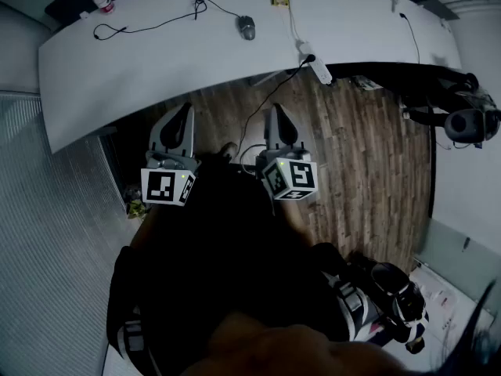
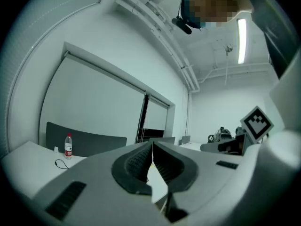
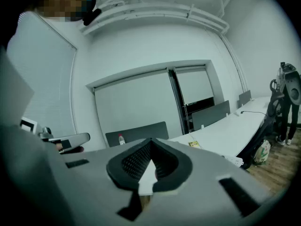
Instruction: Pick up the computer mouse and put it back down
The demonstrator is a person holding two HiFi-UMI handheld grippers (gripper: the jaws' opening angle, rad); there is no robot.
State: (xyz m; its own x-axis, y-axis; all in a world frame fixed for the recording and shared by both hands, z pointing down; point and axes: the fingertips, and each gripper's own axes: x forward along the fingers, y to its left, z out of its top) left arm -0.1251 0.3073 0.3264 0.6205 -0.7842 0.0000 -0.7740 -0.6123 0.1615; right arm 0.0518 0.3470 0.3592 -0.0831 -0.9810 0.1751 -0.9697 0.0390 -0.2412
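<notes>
Left gripper (image 1: 185, 110) and right gripper (image 1: 275, 111), jaws pressed together and empty, short of the table (image 1: 156, 53): spread one wide before straddling the mouse (image 1: 246, 27).

Your mouse (image 1: 246, 27) is dark grey on a white surface (image 1: 156, 61), near a black cable (image 1: 149, 28). The bottle (image 1: 102, 0) has a red cap and label. The floor (image 1: 368, 155) is brown wood grain. The left gripper (image 1: 186, 110) and right gripper (image 1: 275, 110) are pale grey, with black-and-white square markers on their cubes.
</notes>
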